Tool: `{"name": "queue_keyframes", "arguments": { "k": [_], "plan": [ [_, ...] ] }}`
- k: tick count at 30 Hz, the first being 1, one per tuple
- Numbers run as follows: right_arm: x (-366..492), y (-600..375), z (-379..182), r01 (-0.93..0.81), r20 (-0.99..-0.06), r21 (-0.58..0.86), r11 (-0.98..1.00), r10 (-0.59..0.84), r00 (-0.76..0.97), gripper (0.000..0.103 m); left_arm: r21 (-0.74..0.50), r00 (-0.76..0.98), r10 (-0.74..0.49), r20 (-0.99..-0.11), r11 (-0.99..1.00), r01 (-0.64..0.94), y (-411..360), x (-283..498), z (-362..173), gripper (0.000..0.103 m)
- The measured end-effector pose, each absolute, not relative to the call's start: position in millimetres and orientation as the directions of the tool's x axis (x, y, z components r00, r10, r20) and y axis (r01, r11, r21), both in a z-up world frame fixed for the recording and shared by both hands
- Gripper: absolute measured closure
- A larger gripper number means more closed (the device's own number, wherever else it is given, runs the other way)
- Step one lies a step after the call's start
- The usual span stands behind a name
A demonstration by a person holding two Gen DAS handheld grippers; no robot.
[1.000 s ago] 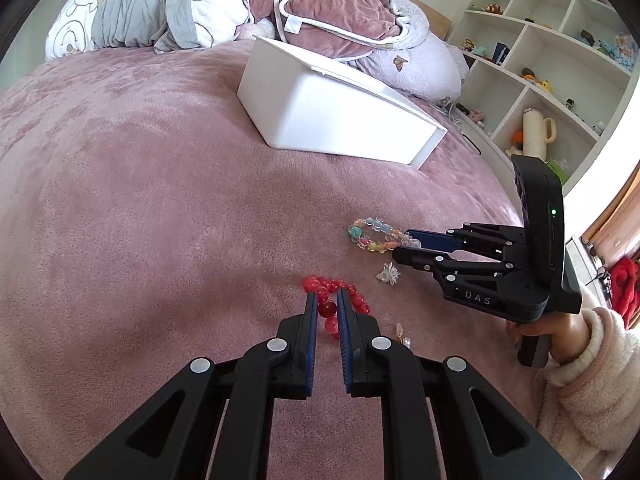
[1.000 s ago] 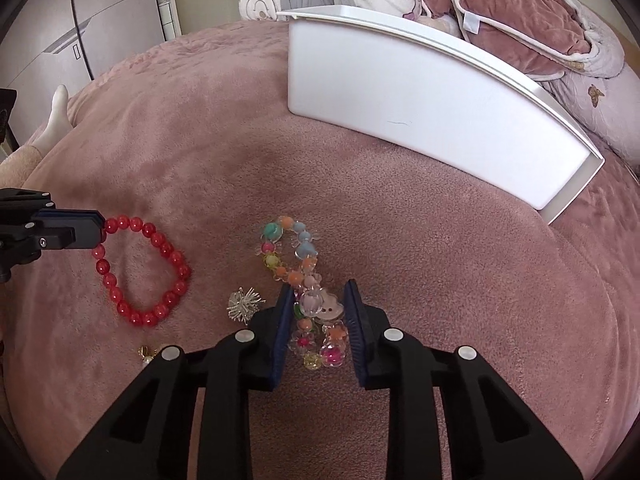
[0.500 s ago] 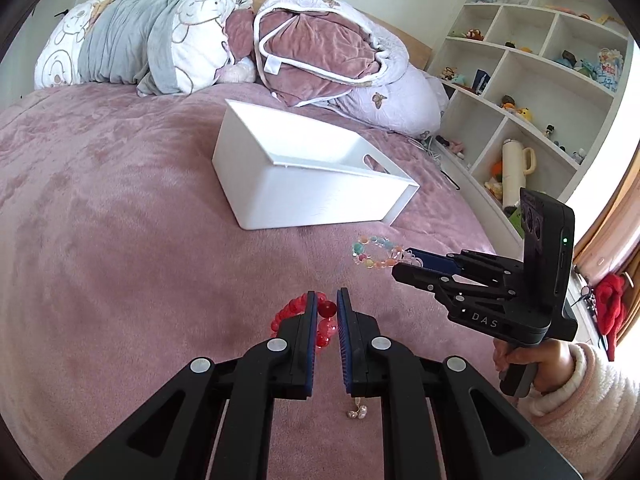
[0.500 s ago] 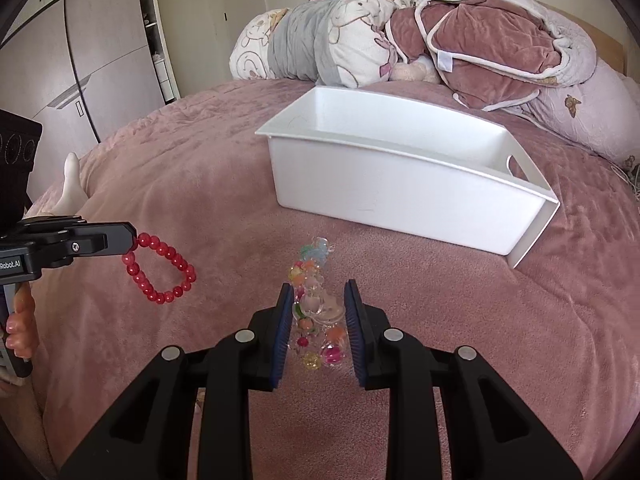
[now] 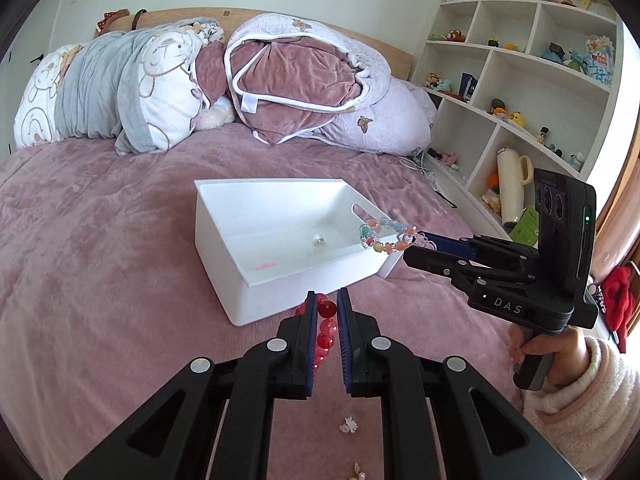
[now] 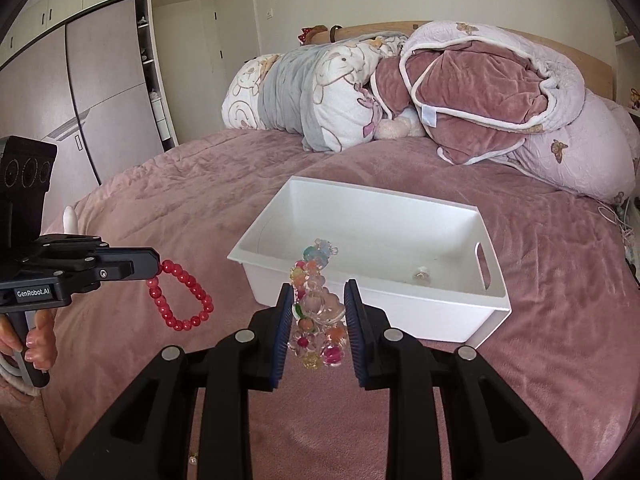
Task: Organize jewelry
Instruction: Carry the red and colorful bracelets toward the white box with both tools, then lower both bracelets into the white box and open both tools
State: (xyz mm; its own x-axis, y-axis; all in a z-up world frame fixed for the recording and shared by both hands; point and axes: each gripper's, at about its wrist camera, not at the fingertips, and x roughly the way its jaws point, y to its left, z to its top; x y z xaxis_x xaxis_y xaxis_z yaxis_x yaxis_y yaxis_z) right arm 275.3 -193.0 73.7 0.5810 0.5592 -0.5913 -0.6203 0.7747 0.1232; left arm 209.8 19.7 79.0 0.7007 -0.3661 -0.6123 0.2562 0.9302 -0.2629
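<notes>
My left gripper (image 5: pixel 323 300) is shut on a red bead bracelet (image 5: pixel 325 330), which hangs from it in the right wrist view (image 6: pixel 180 300), in the air in front of the white bin (image 5: pixel 256 292). My right gripper (image 6: pixel 316 292) is shut on a multicoloured bead bracelet (image 6: pixel 316 312), held just before the bin's near wall (image 6: pixel 360 312). From the left wrist view that bracelet (image 5: pixel 384 236) hangs over the bin's right end. A small jewel (image 6: pixel 421 274) lies inside the bin.
The bin sits on a pink bedspread (image 5: pixel 100 280). Small trinkets (image 5: pixel 349 425) lie on the bed below my left gripper. Rolled quilts and pillows (image 5: pixel 200 80) lie at the headboard. A shelf unit (image 5: pixel 520 80) stands to the right, wardrobes (image 6: pixel 80 100) to the left.
Both grippers lifted their bracelets off the bedspread and rose. They now hold them in the air at the bin, whose inside has come into view.
</notes>
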Motion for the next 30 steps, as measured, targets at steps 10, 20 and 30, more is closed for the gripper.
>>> {"name": "queue_keyframes", "arguments": {
  "k": [10,20,30],
  "plan": [
    [331.2,-176.8,88.3,-0.618,-0.599,0.062,0.784,0.524,0.605,0.077,-0.171,0.718,-0.318,-0.619,0.947,0.272,-1.2,289.6,96.0,0.088],
    [382.7,-177.7,53.8,-0.577,-0.652,0.07,0.814,0.475,0.591,0.077,-0.199,0.721,-0.291,-0.629,0.957,0.213,-5.1,365.7,85.9,0.088],
    [402.0,-175.4,38.2,-0.564,-0.649,0.138,0.814,0.505,0.57,0.077,-0.14,0.688,-0.197,-0.699,0.98,0.138,1.0,389.7,49.0,0.088]
  ]
}}
